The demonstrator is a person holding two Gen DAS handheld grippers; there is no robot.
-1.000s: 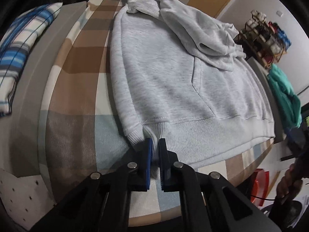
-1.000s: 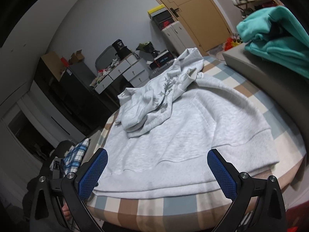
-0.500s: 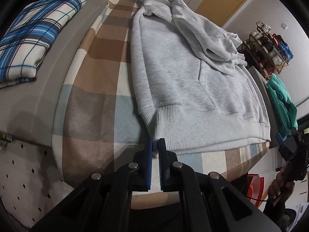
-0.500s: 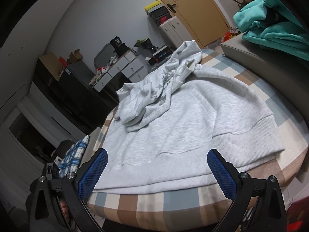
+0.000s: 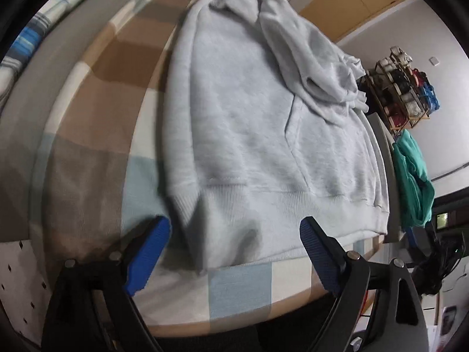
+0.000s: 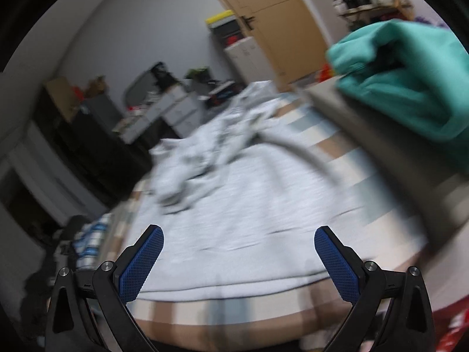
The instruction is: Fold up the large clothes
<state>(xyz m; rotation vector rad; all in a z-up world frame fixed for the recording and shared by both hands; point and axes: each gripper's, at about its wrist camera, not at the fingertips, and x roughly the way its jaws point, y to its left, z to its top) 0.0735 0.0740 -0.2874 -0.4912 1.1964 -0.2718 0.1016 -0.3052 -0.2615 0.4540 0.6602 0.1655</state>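
Where it lies flat on the checked bed cover (image 5: 96, 152), the grey hoodie (image 5: 249, 129) shows its pouch pocket upward, ribbed hem nearest, sleeves and hood bunched at the far end; left tongs (image 5: 234, 252) opening, pads wide either side of the hem corner, gripping nothing; right tongs (image 6: 239, 261) released, spread above the hem; teal garment (image 6: 410, 79) heaped beside the bed.

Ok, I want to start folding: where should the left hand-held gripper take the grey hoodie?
Probably the ribbed hem corner of the grey hoodie, approached from the bed's near edge: it lies flat, and the opening left hand-held gripper already straddles the hem.
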